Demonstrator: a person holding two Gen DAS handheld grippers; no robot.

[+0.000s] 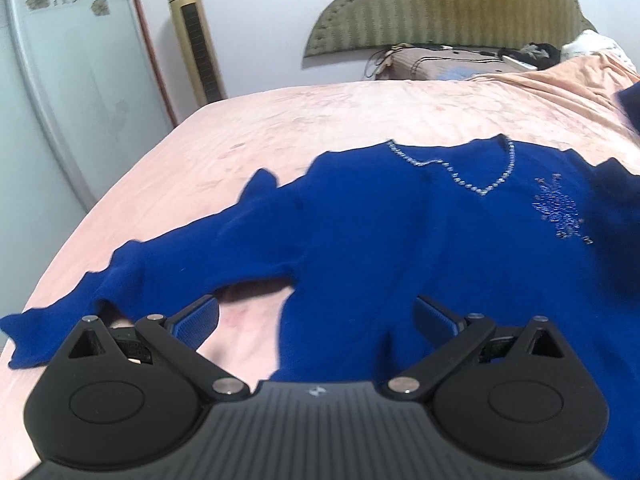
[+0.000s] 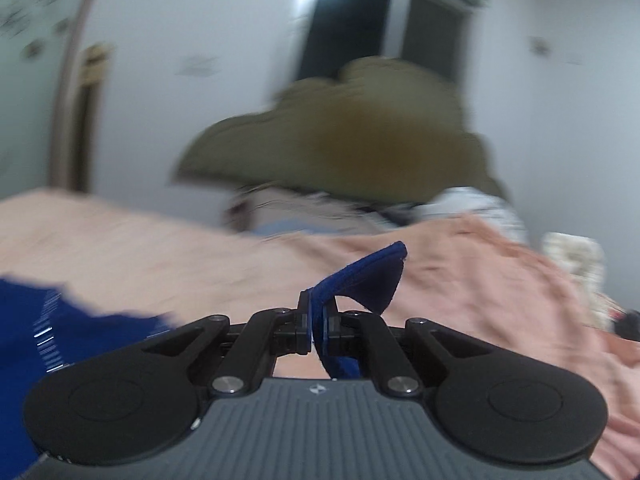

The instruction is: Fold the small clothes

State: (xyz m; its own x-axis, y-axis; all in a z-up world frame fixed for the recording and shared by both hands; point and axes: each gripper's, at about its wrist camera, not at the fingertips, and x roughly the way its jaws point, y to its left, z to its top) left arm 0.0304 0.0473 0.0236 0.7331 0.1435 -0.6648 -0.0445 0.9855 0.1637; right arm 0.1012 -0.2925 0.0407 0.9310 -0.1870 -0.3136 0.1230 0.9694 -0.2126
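Sweater [image 1: 380, 232]: soft matt blue knit, glinting beaded trim at neckline. Bed sheet [image 1: 320, 120]: peach cloth, matt, lightly creased. Headboard [image 1: 440, 4]: quilted olive fabric. Left tongs [image 1: 316, 316]: matt black plastic, ribbed blue pads [image 1: 196, 322], shiny metal pins. Fan tower [image 1: 194, 36]: glossy gold casing.
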